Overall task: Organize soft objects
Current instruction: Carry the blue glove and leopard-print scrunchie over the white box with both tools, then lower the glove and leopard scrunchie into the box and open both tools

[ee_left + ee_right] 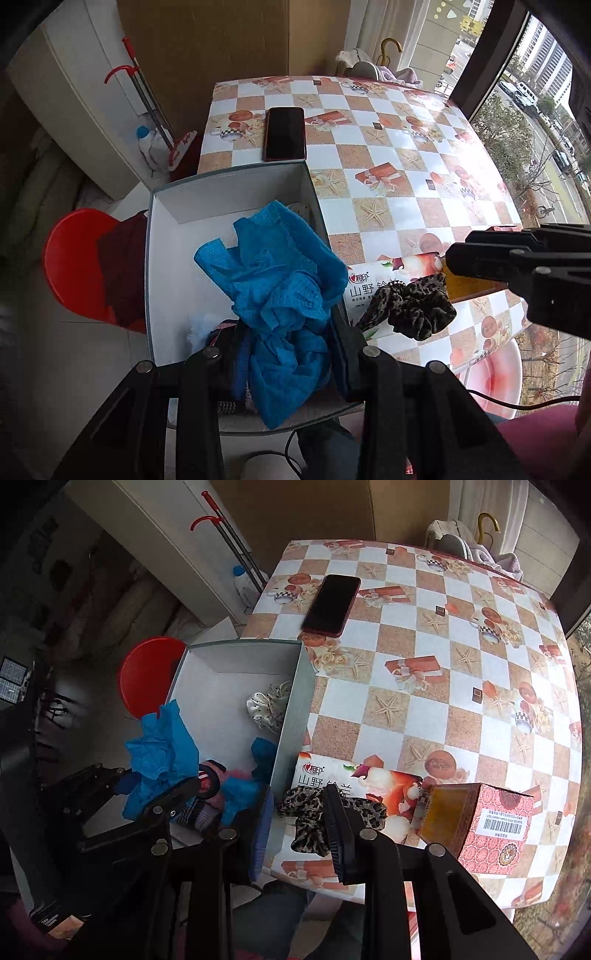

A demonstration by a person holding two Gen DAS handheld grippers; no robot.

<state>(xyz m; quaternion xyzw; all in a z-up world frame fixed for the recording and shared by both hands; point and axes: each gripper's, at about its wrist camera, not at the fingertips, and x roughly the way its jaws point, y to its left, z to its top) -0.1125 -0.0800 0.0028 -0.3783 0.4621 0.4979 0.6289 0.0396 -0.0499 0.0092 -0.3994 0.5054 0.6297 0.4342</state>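
— Two grippers, both over the near end of the grey storage box (236,177). What has each got?

— Left gripper (286,363) is clamped on a crumpled blue cloth (280,273), which hangs between its pads above the inside of the box. Right gripper (301,834) is pinched on a leopard-print scrunchie (314,812), held just outside the box's right wall, above a printed snack packet (369,775) lying against that wall.

— Anything already in the box?

— Yes: a cream satin scrunchie (271,703) against the inner right wall, and a pink and dark striped soft piece (210,786) at the near end. A bit more blue fabric lies beside the wall there too.

— What else sits around the box?

— A dark phone (285,133) lies just beyond the box's far wall on the checked tablecloth (388,147). A red patterned carton (491,823) stands right of the box, past the snack packet. A red stool (77,258) stands on the floor left of the box.
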